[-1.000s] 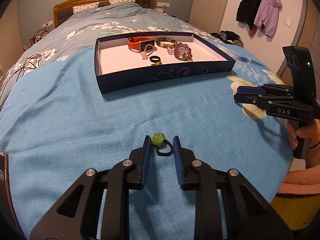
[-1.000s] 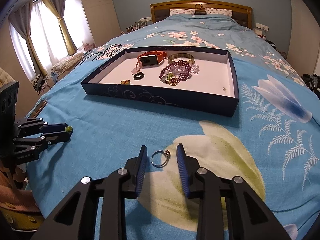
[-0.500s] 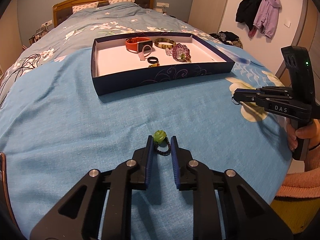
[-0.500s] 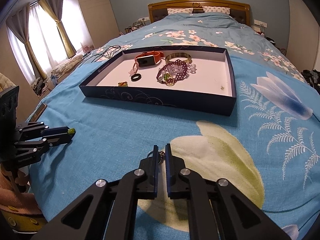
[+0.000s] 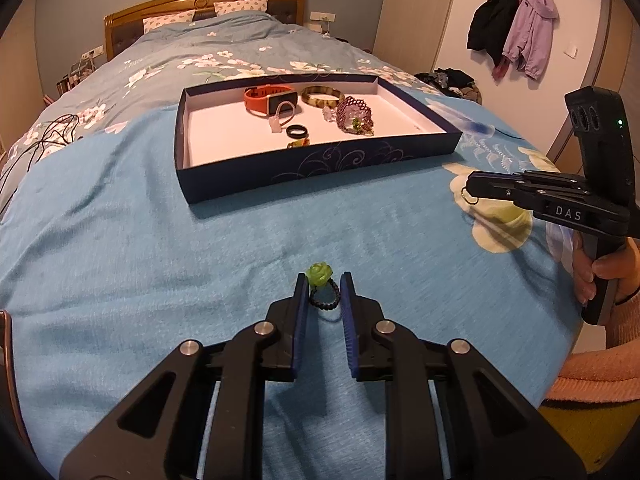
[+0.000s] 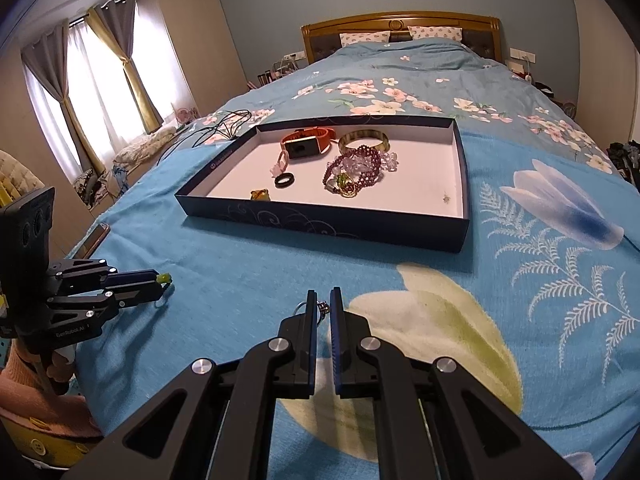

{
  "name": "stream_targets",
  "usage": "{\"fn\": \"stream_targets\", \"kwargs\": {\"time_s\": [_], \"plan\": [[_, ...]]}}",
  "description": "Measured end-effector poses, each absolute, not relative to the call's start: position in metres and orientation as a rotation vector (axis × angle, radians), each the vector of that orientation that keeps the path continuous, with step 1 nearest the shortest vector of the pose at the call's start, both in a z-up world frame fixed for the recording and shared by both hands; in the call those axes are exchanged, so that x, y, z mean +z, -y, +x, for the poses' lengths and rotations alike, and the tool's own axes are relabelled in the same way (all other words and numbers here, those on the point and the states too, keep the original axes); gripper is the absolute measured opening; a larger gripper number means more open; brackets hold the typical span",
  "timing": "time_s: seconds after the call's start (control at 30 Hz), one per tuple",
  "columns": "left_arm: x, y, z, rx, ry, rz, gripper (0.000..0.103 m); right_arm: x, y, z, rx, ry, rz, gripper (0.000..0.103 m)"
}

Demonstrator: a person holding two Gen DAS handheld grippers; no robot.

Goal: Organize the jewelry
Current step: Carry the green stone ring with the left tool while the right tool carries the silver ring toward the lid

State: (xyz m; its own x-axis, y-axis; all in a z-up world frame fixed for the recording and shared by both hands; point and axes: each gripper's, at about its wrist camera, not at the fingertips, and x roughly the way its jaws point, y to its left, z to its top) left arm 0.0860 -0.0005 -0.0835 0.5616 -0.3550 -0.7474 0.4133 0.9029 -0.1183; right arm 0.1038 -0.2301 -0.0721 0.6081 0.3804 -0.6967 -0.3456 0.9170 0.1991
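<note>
My left gripper (image 5: pixel 324 286) is shut on a black beaded ring with a green flower (image 5: pixel 319 273) and holds it above the blue bedspread. It also shows in the right wrist view (image 6: pixel 160 280). My right gripper (image 6: pixel 322 302) is shut on a silver ring (image 6: pixel 316 307), lifted off the bedspread. It also shows in the left wrist view (image 5: pixel 468 192). A dark blue tray (image 5: pixel 320 164) lies ahead and holds an orange watch (image 5: pixel 266 98), a bangle (image 5: pixel 322 96), a purple bead bracelet (image 5: pixel 354 114) and a black ring (image 5: pixel 297 132).
A tangle of black cable (image 6: pixel 218 126) lies on the bed left of the tray (image 6: pixel 320 220). Jackets (image 5: pixel 516 36) hang on the wall at right. The headboard (image 6: pixel 400 28) is at the far end. Curtained windows (image 6: pixel 88 84) are at the left.
Both grippers closed on their rings and lifted them off the bedspread, rising and moving a little toward the tray.
</note>
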Motion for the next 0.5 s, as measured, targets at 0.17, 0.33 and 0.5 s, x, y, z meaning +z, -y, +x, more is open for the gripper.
{"fn": "stream_targets", "kwargs": {"time_s": [0.17,0.33,0.5], "plan": [[-0.080,0.004,0.085,-0.463,-0.848,0.073,0.016,-0.069,0.229,0.103,0.430,-0.802,0.054,0.005],[-0.075,0.008,0.086,-0.473,-0.831,0.067,0.016,-0.066,0.229,0.103,0.441,-0.791,0.051,0.005],[-0.069,0.011,0.088,-0.479,-0.811,0.064,0.016,-0.061,0.226,0.105,0.448,-0.773,0.052,0.005]]}}
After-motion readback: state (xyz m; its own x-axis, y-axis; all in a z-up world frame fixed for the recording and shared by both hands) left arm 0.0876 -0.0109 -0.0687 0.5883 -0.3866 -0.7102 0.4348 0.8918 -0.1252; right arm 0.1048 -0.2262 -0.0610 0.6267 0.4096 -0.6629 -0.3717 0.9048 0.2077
